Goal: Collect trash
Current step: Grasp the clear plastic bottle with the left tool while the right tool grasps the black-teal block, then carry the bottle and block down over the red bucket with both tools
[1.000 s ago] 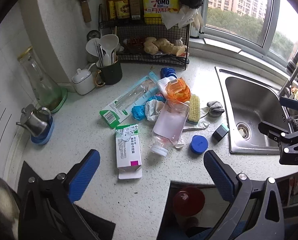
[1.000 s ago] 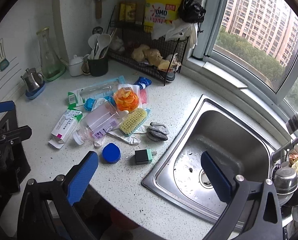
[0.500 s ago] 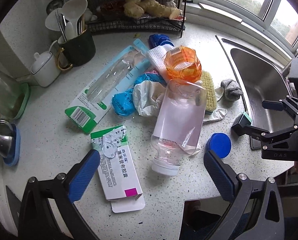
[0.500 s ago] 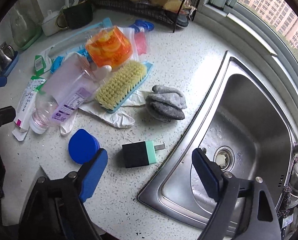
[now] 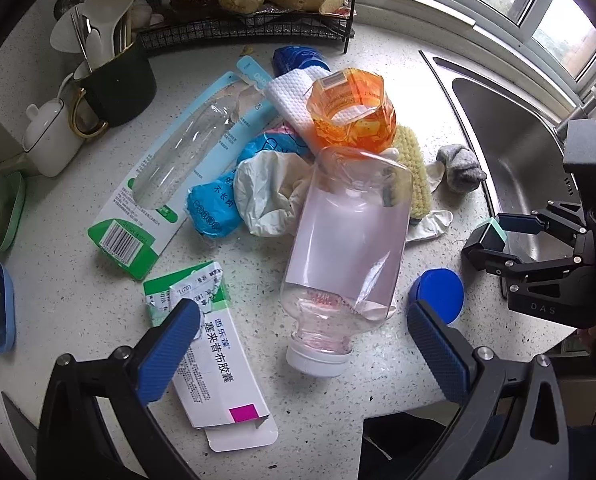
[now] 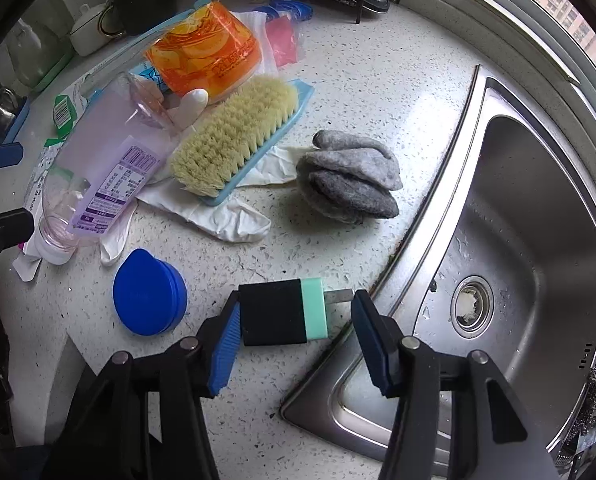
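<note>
On the speckled tabletop point(image 6: 338, 92) nothing looks collected yet, judging by the litter lying all over it. Nearest the right claw point(image 6: 295, 332), its blue pads straddle the black-and-mint charger plug point(image 6: 283, 312): the left pad touches or nearly touches the black end, the right pad stands just clear of the metal prongs, so the claw is parted and not yet gripping. At ten o'clock from the plug lies the round blue lid point(image 6: 149, 292), and at three o'clock the sink point(image 6: 538, 208). Farther off, around twelve o'clock, sit the grey rag point(image 6: 354, 180) and the scrub brush point(image 6: 233, 136) on a white glove point(image 6: 217, 216). The left claw point(image 5: 298, 344) hovers spread wide, holding nothing, with the capped clear bottle point(image 5: 346, 248) lying between its pads and the medicine box point(image 5: 213, 352) under the left pad at eight o'clock. Beyond the bottle, toward twelve o'clock, are the crumpled white bag point(image 5: 265, 192), the orange jar point(image 5: 350, 116) and, at eleven o'clock, the long blister pack point(image 5: 177, 172). By this reading the work is at its very start: the first grasp on the plug remains to be closed, and every other piece waits.
</note>
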{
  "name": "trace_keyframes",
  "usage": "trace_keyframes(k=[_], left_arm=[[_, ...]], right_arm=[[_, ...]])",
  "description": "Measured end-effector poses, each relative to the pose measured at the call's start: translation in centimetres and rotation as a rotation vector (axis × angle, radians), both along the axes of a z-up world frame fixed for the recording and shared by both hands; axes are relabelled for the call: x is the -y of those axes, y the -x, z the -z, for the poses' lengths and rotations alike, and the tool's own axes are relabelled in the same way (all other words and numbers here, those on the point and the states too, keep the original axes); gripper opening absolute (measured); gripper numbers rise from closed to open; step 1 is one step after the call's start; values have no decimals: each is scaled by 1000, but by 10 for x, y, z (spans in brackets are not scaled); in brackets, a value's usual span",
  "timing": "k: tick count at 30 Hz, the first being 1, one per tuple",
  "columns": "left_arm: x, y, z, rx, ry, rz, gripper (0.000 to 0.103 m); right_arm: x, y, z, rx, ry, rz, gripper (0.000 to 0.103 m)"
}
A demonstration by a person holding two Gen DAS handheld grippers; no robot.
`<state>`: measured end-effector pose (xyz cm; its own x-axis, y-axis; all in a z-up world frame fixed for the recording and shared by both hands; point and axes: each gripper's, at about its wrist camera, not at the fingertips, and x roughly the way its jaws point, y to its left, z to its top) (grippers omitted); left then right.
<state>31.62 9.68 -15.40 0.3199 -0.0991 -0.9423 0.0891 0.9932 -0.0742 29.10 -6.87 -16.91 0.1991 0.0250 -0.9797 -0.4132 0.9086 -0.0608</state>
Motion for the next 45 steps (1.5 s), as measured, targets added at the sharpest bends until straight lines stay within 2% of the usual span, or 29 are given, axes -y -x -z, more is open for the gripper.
trace_keyframes(k=[6,11,12,14,15,18,19,24,31,36,45], left_arm=[[7,-13,9,-18,7,57,103],[15,-28,17,-19,-54,82,103],[18,-30,18,-21,-65,96,101],[22,-33,21,-46,-46,128,90],[25,-35,23,-56,-41,137,88],[35,-36,30,-66,-88,166,77],[36,-37,33,-76,-81,169,68],[40,-34,33,-57,-79,157,68],[23,-1,-3,19,-24,68,67],[33,26,-31,72,-29,49,67],[72,121,-87,165,-59,-10,67]], right_arm=[[-2,-4,2,27,-41,46,51],[2,0,-5,40,-59,87,51],[2,1,-6,40,-62,95,51],[3,2,-7,39,-68,110,51],[3,3,-7,36,-71,116,51],[3,6,-6,24,-78,132,51],[3,7,-5,23,-75,136,51],[9,9,-10,33,-77,153,51],[10,16,-30,75,-93,166,51],[12,32,-54,121,-139,151,51],[14,90,-89,193,-211,17,51]])
